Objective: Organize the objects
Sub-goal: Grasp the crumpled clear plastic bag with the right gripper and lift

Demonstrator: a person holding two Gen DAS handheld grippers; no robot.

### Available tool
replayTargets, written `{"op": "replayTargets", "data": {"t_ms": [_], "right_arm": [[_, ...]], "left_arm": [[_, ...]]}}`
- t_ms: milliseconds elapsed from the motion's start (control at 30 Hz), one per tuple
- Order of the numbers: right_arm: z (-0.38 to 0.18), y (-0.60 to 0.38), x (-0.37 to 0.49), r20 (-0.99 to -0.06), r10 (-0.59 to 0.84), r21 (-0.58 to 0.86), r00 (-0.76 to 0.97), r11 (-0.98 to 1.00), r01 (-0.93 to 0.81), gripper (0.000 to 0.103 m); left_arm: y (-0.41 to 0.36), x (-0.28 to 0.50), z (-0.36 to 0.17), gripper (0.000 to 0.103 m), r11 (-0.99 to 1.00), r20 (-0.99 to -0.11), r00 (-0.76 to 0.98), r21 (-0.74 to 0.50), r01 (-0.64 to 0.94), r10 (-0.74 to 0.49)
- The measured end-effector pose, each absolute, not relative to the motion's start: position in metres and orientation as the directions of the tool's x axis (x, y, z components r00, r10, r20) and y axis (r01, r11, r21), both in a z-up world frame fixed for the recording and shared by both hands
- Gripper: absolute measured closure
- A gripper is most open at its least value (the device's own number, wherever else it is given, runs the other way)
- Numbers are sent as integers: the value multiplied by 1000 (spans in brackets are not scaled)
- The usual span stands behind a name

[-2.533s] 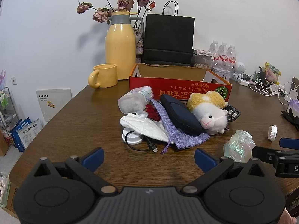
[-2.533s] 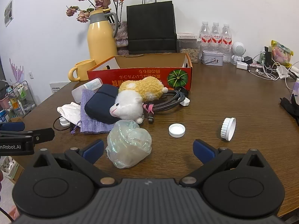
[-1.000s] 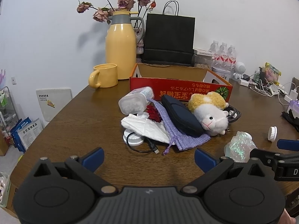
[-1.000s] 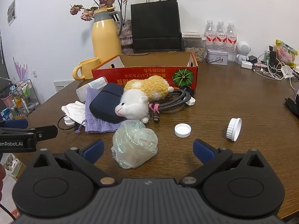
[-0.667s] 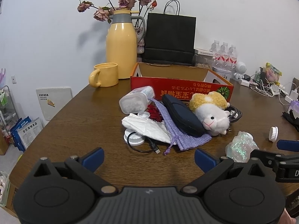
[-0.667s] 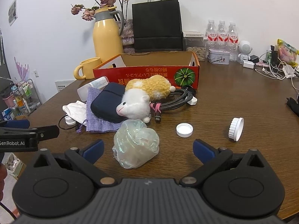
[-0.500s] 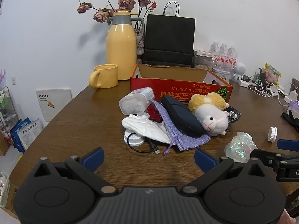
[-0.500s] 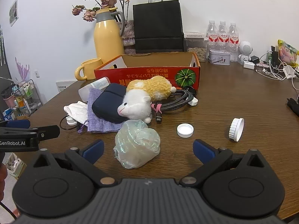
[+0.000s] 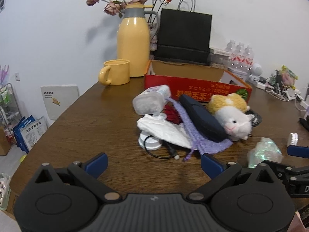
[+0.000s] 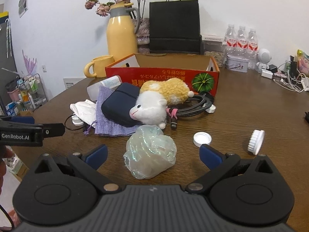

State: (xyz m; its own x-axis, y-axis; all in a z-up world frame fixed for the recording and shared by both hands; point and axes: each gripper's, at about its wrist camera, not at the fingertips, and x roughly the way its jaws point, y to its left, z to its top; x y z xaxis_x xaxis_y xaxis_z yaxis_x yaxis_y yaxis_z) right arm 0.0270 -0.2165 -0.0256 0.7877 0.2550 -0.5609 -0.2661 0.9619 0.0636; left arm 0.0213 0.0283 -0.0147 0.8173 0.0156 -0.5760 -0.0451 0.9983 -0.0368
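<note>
A heap lies in front of the open red cardboard box [image 9: 197, 90] [image 10: 164, 77]: a plush hamster [image 9: 231, 118] [image 10: 156, 102], a navy case [image 9: 200, 121] [image 10: 119, 106], a purple pouch [image 9: 204, 141] [image 10: 110, 123], a white cloth [image 9: 162, 127], a clear plastic jar [image 9: 150, 102] and a thin black cable [image 9: 160, 150]. My left gripper [image 9: 153, 164] stands open, short of the heap. My right gripper [image 10: 152, 153] is open, with a crumpled iridescent plastic ball [image 10: 150, 152] [image 9: 264, 152] between its fingers but not clamped.
Two white caps [image 10: 202, 138] [image 10: 256, 141] lie right of the plastic ball. A braided cable [image 10: 193, 106] is coiled by the box. A yellow jug [image 9: 133, 42], yellow mug [image 9: 115, 74], black paper bag [image 9: 184, 34] and water bottles [image 10: 241, 38] stand at the back. The table edge is close on the left.
Both grippers have crept forward toward the heap. The plastic ball now sits deeper between my right gripper's fingers. No object has moved.
</note>
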Motion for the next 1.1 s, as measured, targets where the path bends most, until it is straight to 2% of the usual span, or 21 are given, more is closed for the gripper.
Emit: {"op": "replayTargets", "data": {"t_ms": [67,200,300,400,500,567,667,800,833,867,933,1100], "right_arm": [[-31,-214,37,-584,263,74,768,959,-272,8],[-39,-210,49,-600,290,93,746,951,-295,29],[-42,-209,52,-583,314,109,749,944,-311,48],[-43,-208,52,-574,318,104,755,942,-318,54],[-41,-209,52,-560,319,106,765,943,-316,55],[-40,-210,51,-555,316,107,769,944,-311,55],[-39,-211,50,-554,313,109,771,946,-306,55],[-40,-212,50,-557,313,113,769,946,-304,55],[-40,-213,50,-556,313,114,770,946,-303,55],[-39,-213,50,-556,313,115,770,947,-301,55],[-39,-214,49,-552,313,116,773,947,-301,55],[-36,-216,43,-538,315,119,782,947,-299,55]], "left_arm": [[32,26,-18,2,998,-585,811,-38,-55,23],[36,32,-23,2,997,-592,805,-25,-69,41],[37,36,-26,2,997,-589,807,-19,-69,44],[37,41,-28,9,998,-591,806,-25,-64,37],[39,48,-29,19,996,-591,806,-47,-74,32],[41,55,-30,36,995,-606,795,-65,-82,26],[44,64,-34,52,989,-637,770,-121,-85,-11],[46,70,-39,69,980,-647,762,-162,-118,-16],[47,71,-39,81,977,-646,763,-175,-123,-19],[49,71,-39,97,971,-647,762,-200,-128,-33],[52,70,-40,100,963,-653,754,-240,-123,-66],[52,56,-29,101,972,-616,787,-201,-119,-31]]}}
